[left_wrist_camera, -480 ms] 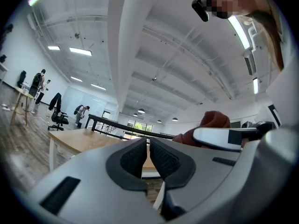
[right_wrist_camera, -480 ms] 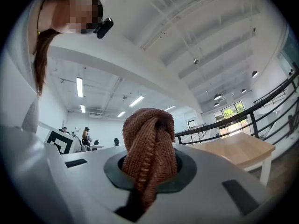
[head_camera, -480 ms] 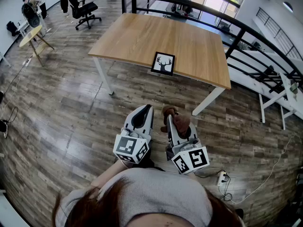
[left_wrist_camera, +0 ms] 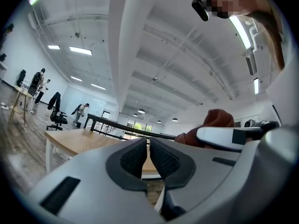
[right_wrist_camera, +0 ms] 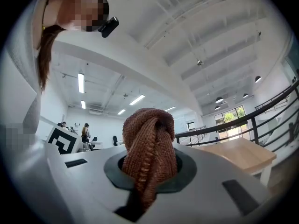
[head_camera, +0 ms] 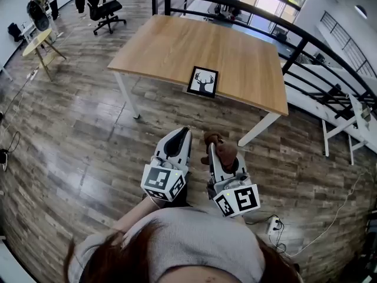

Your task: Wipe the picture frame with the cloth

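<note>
Head view: hardly altered from half a second back; seemingly edged a touch toward the light wooden desk [head_camera: 177, 46]. Left tool [head_camera: 182, 133] and right tool [head_camera: 213, 141] held level over plank floor, well short of the black-bordered deer picture frame [head_camera: 203, 82] lying ahead on the desk. Wiping judged not yet started.

Left gripper view: left tool [left_wrist_camera: 145, 160] pinched shut, nothing between; frame not made out past the tool body.

Right gripper view: right tool [right_wrist_camera: 149, 167] clamped on a bunched rust-brown knitted cloth [right_wrist_camera: 148, 139], blocking the view ahead; frame unseen.
</note>
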`<state>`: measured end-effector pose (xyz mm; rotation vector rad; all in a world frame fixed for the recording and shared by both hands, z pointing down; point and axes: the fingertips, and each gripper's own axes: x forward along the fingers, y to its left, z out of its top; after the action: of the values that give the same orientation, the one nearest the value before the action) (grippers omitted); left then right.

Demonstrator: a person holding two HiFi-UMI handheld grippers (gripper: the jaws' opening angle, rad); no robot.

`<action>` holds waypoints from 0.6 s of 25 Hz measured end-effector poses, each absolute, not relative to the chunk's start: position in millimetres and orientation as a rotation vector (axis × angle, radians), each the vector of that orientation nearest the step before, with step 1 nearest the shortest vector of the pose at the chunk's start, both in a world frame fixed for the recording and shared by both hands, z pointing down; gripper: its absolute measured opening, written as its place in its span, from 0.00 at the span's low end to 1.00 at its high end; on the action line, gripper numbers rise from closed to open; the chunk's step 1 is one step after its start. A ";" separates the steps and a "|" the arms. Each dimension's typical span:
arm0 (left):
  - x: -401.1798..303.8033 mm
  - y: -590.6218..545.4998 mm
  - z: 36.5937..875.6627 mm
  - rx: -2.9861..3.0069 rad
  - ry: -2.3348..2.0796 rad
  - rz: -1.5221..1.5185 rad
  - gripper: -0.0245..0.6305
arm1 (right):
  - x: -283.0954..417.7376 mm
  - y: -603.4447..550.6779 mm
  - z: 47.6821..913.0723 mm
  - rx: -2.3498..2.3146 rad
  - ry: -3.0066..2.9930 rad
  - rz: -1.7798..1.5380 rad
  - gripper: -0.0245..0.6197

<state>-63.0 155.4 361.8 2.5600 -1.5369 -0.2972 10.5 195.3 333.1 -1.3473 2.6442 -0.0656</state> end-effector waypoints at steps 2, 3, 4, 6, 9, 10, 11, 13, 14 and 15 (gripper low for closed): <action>-62.0 144.0 364.8 2.563 -1.527 -0.294 0.05 | 11.3 182.9 335.1 -1.361 2.640 -0.064 0.11; -62.2 137.1 365.7 2.563 -1.527 -0.296 0.05 | 11.6 176.2 335.8 -1.367 2.638 -0.063 0.11; -62.6 129.1 365.9 2.561 -1.530 -0.299 0.05 | 12.0 168.8 336.3 -1.373 2.638 -0.060 0.11; -63.2 109.6 365.2 2.556 -1.534 -0.306 0.05 | 12.5 150.8 337.4 -1.380 2.645 -0.057 0.11; -62.5 74.9 365.3 2.554 -1.527 -0.313 0.05 | 13.5 117.3 338.8 -1.393 2.647 -0.055 0.11; -62.3 62.9 365.5 2.554 -1.522 -0.315 0.05 | 13.4 105.4 338.7 -1.398 2.646 -0.053 0.11; -62.5 50.9 365.2 2.554 -1.517 -0.317 0.05 | 12.8 93.4 338.1 -1.402 2.645 -0.050 0.11; -63.0 26.8 362.8 2.555 -1.507 -0.320 0.05 | 10.9 69.8 335.6 -1.406 2.646 -0.046 0.11; -63.0 14.8 360.9 2.557 -1.503 -0.321 0.05 | 10.0 57.9 334.0 -1.407 2.646 -0.045 0.11; -63.0 2.7 358.8 2.559 -1.499 -0.320 0.05 | 9.2 46.0 332.2 -1.408 2.646 -0.046 0.11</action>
<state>-63.0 2.7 358.8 2.5592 -1.4989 -0.3200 9.2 46.0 332.2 -1.4075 2.6461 -0.0461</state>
